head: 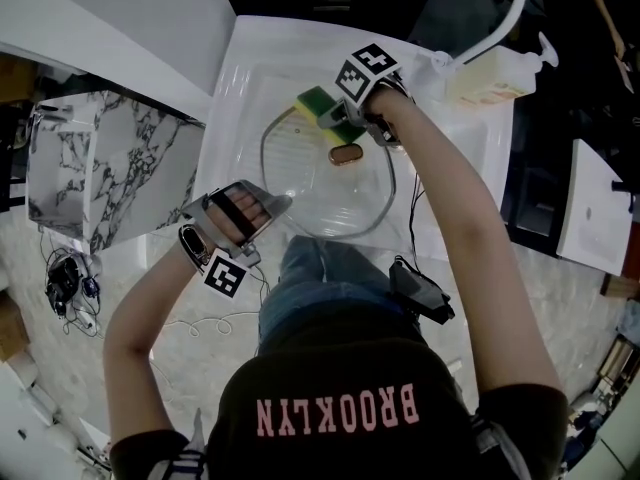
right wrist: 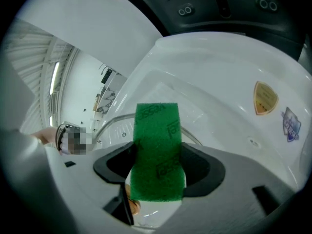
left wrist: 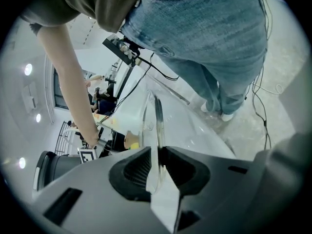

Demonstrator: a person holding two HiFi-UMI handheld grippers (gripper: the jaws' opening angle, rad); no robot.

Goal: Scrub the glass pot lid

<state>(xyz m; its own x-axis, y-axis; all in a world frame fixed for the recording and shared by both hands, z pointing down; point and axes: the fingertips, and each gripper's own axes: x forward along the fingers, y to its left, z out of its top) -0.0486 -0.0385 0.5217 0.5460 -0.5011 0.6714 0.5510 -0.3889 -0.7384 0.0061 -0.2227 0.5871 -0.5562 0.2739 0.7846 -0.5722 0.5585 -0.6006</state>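
Observation:
A round glass pot lid [head: 325,183] with a metal rim and a brown knob [head: 346,154] lies tilted in the white sink [head: 250,68]. My left gripper [head: 268,206] is shut on the lid's near-left rim; in the left gripper view the lid's edge [left wrist: 155,130] stands upright between the jaws. At the lid's far edge, my right gripper [head: 345,120] is shut on a green and yellow sponge [head: 322,106]. In the right gripper view the sponge's green face [right wrist: 157,150] fills the gap between the jaws, with the lid's rim [right wrist: 114,122] behind it.
A white faucet [head: 500,13] curves over the sink's far right, beside a soap dispenser bottle [head: 492,73]. A marbled block [head: 105,163] stands left of the sink. Cables and small gear [head: 68,283] lie on the floor at the left.

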